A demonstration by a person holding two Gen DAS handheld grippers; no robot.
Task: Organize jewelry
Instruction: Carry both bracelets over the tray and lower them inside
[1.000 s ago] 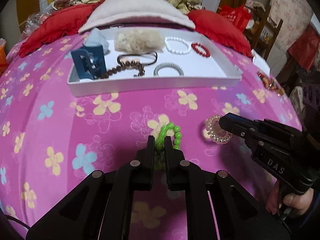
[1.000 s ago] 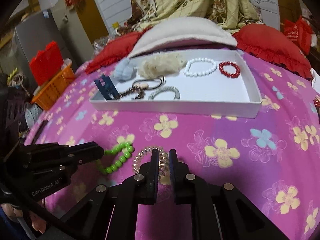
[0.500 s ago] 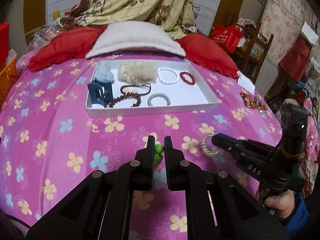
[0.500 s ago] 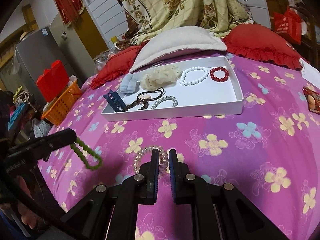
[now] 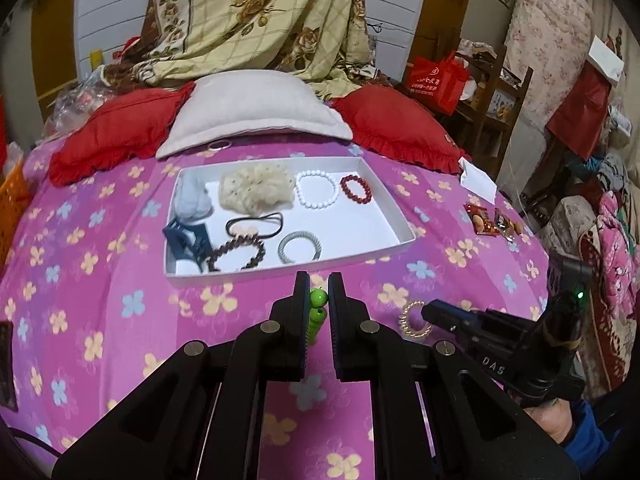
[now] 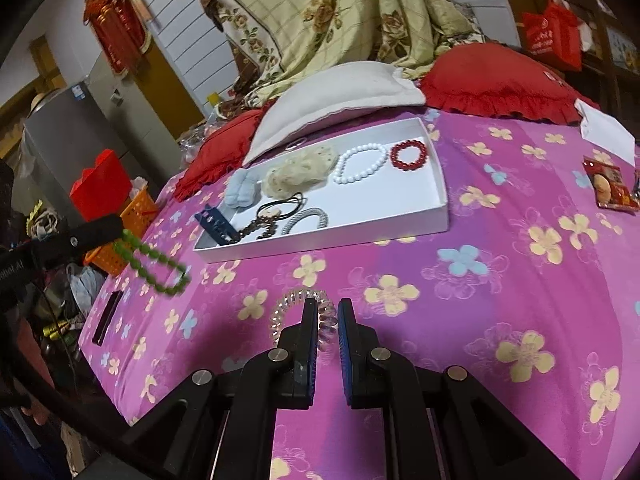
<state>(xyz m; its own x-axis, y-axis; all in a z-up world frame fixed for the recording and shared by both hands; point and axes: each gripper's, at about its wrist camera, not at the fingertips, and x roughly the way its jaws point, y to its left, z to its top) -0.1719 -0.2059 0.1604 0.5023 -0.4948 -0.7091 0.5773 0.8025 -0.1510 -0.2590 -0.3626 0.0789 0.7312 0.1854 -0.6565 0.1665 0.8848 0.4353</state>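
Note:
My left gripper (image 5: 318, 284) is shut on a green bead bracelet (image 5: 317, 312) and holds it in the air above the bed; in the right wrist view the bracelet (image 6: 156, 262) hangs from it at the left. My right gripper (image 6: 328, 308) is shut on a clear coil hair tie (image 6: 298, 310), also lifted; the hair tie shows in the left wrist view (image 5: 414, 318). A white tray (image 5: 404, 236) ahead holds a white bead bracelet (image 5: 317, 190), a red bead bracelet (image 5: 356, 189), a grey coil tie (image 5: 299, 246), a brown bead string (image 5: 240, 254), black elastics, a blue claw clip (image 5: 187, 242) and scrunchies.
The tray lies on a pink flowered bedspread (image 5: 100, 312). A grey pillow (image 5: 256, 108) and red cushions (image 5: 108, 136) lie behind it. Snack packets (image 5: 490, 222) and a white paper (image 5: 478, 180) lie at the right. A dark flat object (image 6: 107, 316) lies at the bed's left edge.
Both grippers have risen and pulled back from the bedspread, the left lifting the green bracelet and the right lifting the coil hair tie. The tray now looks farther away.

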